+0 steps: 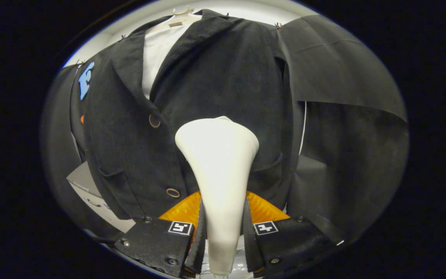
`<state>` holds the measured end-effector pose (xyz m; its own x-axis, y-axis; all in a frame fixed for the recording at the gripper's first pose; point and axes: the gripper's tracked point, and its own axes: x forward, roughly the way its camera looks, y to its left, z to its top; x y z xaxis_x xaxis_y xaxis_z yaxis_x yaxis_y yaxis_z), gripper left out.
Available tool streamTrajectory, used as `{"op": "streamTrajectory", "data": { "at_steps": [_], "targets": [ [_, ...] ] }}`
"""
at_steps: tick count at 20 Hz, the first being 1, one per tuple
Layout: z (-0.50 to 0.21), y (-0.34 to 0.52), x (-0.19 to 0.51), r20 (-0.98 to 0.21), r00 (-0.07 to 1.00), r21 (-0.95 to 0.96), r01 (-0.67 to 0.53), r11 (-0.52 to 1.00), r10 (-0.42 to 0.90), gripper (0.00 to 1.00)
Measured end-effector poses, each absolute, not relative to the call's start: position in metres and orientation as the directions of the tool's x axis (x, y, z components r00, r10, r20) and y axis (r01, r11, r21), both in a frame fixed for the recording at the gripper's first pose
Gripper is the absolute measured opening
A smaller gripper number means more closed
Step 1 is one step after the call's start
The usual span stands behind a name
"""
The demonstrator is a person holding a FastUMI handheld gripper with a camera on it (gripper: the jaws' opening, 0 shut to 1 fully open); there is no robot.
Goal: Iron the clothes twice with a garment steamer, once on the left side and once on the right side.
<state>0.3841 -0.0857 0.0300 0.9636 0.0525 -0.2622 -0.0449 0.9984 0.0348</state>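
Note:
A dark corduroy jacket (pixel 215 77) hangs on a white hanger (pixel 182 13) over a white shirt (pixel 161 50), facing me. My gripper (pixel 223 236) is shut on the white garment steamer (pixel 219 162), both fingers pressing its narrow handle. The steamer's wide head points up at the jacket's front, just right of the button line and near the middle of the chest. Two round buttons (pixel 154 121) show to the left of the steamer head. Whether the head touches the cloth I cannot tell.
Black cloth (pixel 343 116) hangs behind and to the right of the jacket. A grey-white box (pixel 91 190) sits low beside the jacket's left hem. A white wall band (pixel 254 11) runs above the hanger.

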Motion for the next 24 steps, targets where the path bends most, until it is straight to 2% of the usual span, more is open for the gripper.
{"op": "streamTrajectory", "data": {
  "at_steps": [12,24],
  "targets": [
    [-0.034,-0.09,0.391,-0.309,0.949,0.003,-0.07,0.998,0.067,0.45],
    [-0.117,-0.102,0.377,-0.444,0.888,0.028,-0.118,0.993,0.118,0.45]
  ]
}}
